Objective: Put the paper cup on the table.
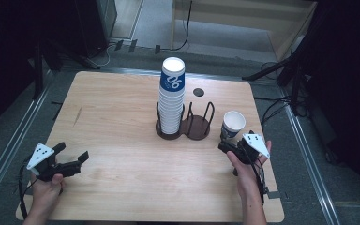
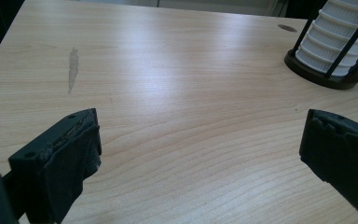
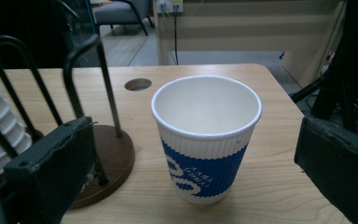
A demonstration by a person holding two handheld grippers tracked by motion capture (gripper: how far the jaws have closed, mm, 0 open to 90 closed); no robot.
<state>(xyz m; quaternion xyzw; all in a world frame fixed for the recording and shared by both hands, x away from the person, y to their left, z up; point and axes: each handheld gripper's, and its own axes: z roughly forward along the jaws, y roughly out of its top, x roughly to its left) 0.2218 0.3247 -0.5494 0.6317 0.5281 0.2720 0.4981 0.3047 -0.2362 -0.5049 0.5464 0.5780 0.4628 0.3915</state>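
On the wooden counter (image 1: 122, 122), right of centre, a tall cup stack (image 1: 172, 96) filled a wire holder (image 1: 183, 126), while a single upright paper cup (image 1: 233, 123) stood just beyond the right gripper (image 1: 227, 145), its jaws wide and empty around it; the distant left gripper (image 1: 72, 154) was open too.

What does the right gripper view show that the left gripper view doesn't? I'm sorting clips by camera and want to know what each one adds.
Right gripper view: a single paper cup, upright and empty, on the table between the open jaws of the right gripper, neither pad touching it, with the bare half of the wire holder beside it. Left gripper view: a grey streak on the bare wood ahead of the left gripper, whose jaws stand open on nothing. Both: the wooden table, its round hole and the ribbed white cup stack in the holder.
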